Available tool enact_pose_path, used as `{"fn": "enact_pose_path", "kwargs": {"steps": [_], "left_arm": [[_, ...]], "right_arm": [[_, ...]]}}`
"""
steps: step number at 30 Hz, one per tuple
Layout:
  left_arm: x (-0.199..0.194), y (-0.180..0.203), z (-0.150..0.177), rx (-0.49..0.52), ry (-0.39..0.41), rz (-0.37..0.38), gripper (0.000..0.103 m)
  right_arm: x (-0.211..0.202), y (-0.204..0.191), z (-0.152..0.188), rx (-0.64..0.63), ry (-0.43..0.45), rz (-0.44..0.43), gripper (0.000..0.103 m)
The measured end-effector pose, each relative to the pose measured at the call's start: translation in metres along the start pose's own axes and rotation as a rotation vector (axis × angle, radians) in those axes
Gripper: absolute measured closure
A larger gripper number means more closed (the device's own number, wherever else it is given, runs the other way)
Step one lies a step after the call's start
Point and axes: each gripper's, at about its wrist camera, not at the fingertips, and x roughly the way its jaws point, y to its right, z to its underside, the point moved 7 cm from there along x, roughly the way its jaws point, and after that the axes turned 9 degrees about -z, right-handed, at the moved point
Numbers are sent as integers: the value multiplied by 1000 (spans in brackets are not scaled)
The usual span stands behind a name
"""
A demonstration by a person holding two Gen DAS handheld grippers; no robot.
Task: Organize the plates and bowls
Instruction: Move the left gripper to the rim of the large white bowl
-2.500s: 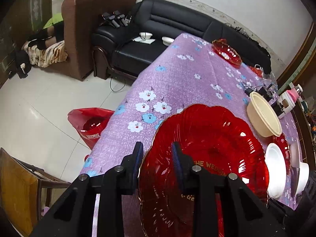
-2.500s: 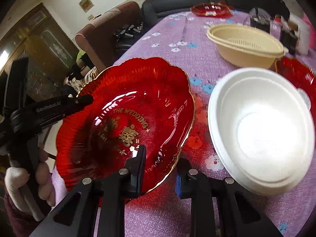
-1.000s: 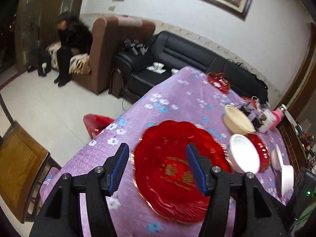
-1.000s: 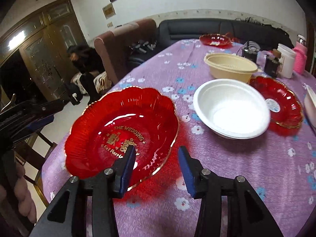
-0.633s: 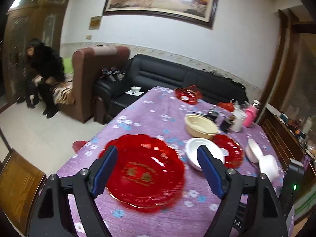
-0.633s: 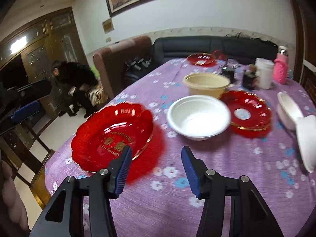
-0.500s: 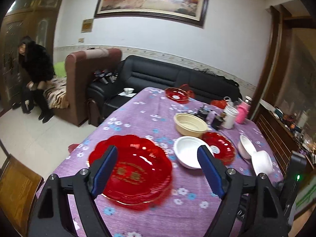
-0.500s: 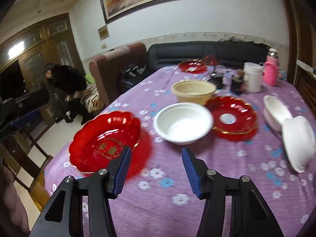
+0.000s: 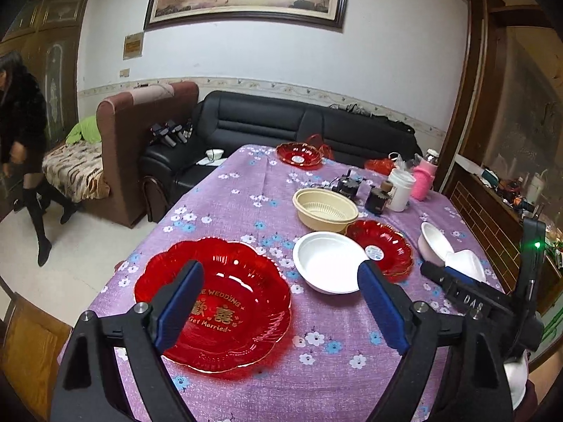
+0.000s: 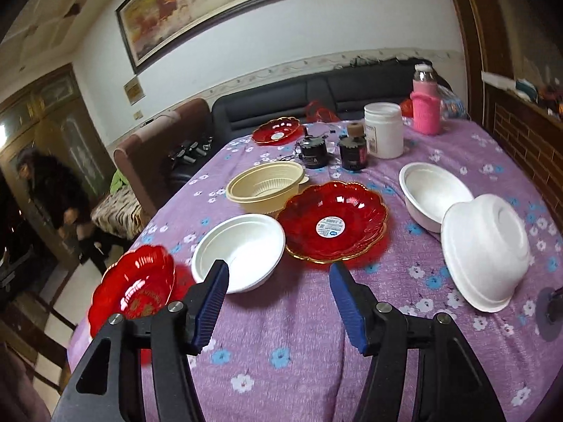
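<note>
My left hand-held gripper [image 9: 278, 302] stands wide apart and holds nothing, its jaws having just been opening; my right hand-held gripper [image 10: 278, 302] is about half spread, also just opening, also bare; both hover above the worktop [image 10: 299, 344], a purple flowered cloth.

In the left view the big red plate [image 9: 214, 302] lies flat at 7 o'clock, close to the near-left edge of the worktop; a white bowl [image 9: 329, 262] sits just beside it toward 3 o'clock; a smaller red plate [image 9: 381, 249] touches or nearly touches that bowl at 2 o'clock; a cream bowl [image 9: 325, 209] stands behind them at 12 o'clock. In the right view two more white bowls sit at 3 o'clock: one upright [image 10: 434, 191], one tipped on its side [image 10: 484, 251] and leaning against it.

Risks, as I judge them: the big red plate sits so near the edge that a nudge from my left fingers could push it off onto the floor; the plates look glossy and thin-rimmed, so a shallow pinch could slip; the tipped bowl could roll if I bump it; the jar [image 10: 383, 133], pink bottle [image 10: 425, 105] and small dark pots [image 10: 352, 154] at 12 o'clock could be knocked over by a long reach; my two hand-held grippers could also collide, since both point at the same cluster.
</note>
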Motion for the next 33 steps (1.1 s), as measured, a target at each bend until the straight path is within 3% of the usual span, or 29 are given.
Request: {"fn": "enact_pose_path", "kwargs": {"steps": [7,13,19,24,33], "left_arm": [[45,2,-7,-9,-89,11,14],[101,29,-19,46,-162,4,15],[171,61,-14,93,-331,24,15],[220,77,-3,71,-458,51,15],[261,97,12,135,-527,47,15]], "right_arm": [[33,25,-2,98,-23,-3,39],[69,44,4,193,-73,-15,39],[105,31,12,202,-129,-72,39],[122,28,21,207,-155,-112,38],[141,38,34,269,-201,-184,38]]}}
